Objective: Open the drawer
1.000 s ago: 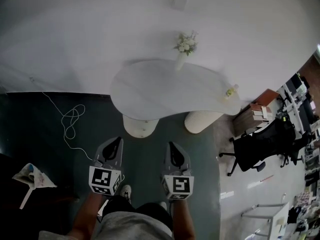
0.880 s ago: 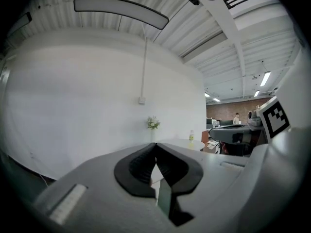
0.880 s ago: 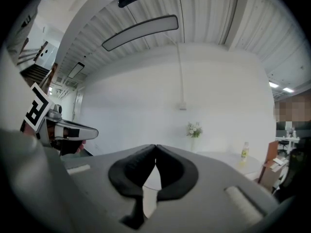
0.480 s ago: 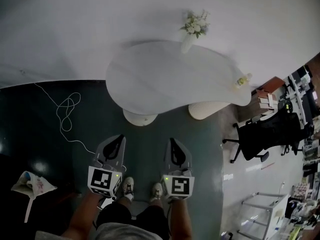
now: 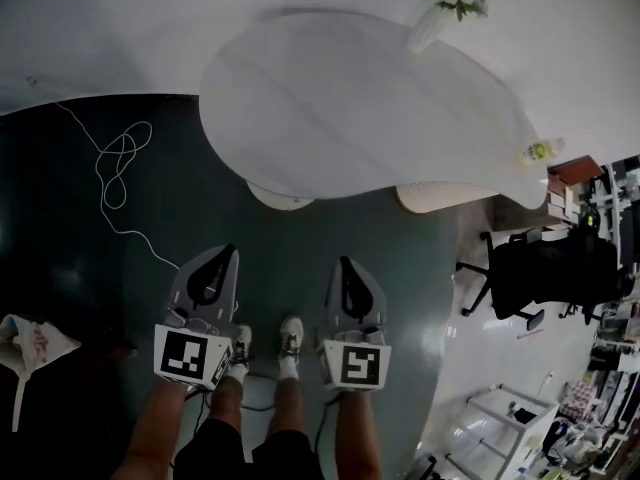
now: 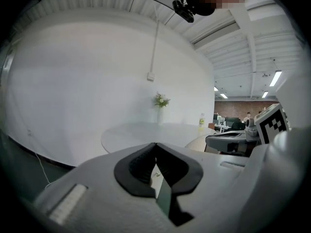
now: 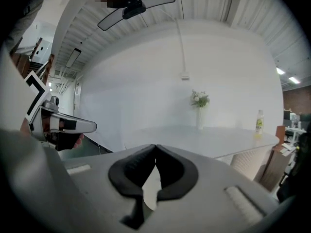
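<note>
The person stands on the dark floor (image 5: 60, 238) facing a white wall (image 5: 120, 18), with a gripper in each hand held out low in front, side by side and apart. The left gripper (image 5: 227, 255) has its jaws brought fully together, tips touching, with nothing between them. The right gripper (image 5: 343, 263) is the same: jaws pressed closed and empty. Both point toward 12 o'clock, where a rounded white surface (image 5: 350, 108) stands on pale pedestals (image 5: 275, 196).

A vase of flowers (image 5: 445, 3) stands at the far edge of the surface, by the wall, at about 1 o'clock. A small bottle (image 5: 540, 151) stands at its right end, at about 2 o'clock. Just beyond that end is a small brown cabinet (image 5: 570, 178). It is the only piece here that might carry the drawer, though I cannot tell its front from this spot. Neither gripper is near it.

A black office chair (image 5: 545, 273) stands at 3 o'clock. A white cable (image 5: 118, 163) lies looped on the floor at 10 o'clock. The person's shoes (image 5: 290, 333) show between the two grippers.
</note>
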{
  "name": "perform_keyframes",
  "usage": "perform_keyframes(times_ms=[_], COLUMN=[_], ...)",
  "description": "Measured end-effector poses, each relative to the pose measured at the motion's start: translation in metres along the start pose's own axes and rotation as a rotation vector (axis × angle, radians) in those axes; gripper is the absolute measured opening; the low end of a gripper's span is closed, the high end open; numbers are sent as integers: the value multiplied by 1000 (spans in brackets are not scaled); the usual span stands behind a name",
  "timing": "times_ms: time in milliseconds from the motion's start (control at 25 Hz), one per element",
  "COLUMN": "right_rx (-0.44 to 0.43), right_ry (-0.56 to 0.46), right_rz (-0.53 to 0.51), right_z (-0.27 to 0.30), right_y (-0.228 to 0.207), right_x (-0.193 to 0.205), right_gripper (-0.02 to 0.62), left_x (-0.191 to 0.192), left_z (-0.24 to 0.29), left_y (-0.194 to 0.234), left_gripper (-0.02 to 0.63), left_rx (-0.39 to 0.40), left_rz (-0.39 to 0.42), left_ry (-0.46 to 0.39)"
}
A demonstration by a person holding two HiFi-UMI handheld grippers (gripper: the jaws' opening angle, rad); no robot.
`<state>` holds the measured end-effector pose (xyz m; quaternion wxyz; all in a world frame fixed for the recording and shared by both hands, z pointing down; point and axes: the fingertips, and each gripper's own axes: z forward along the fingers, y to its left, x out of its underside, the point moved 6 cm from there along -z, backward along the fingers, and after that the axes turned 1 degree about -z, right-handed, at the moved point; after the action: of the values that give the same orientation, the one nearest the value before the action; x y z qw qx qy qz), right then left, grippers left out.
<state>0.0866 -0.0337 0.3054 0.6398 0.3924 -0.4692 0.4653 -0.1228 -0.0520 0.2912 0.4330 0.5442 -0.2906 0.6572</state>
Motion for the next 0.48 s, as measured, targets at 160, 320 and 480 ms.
perform_keyframes(times_ms=[160, 320, 480], right_rx=[-37, -64, -76], right_ry=[13, 20, 27], right_rz=[3, -8, 3], right_z=[19, 41, 71], right_y=[4, 4, -3], right_x=[46, 91, 134], right_gripper=[3, 3, 3], left_x=[50, 97, 137], left_z=[7, 19, 37], left_y=[11, 20, 24], left_gripper=[11, 11, 11], left_rx=[-48, -77, -93], left_rz=[-5, -1, -19], left_ry=[14, 28, 41])
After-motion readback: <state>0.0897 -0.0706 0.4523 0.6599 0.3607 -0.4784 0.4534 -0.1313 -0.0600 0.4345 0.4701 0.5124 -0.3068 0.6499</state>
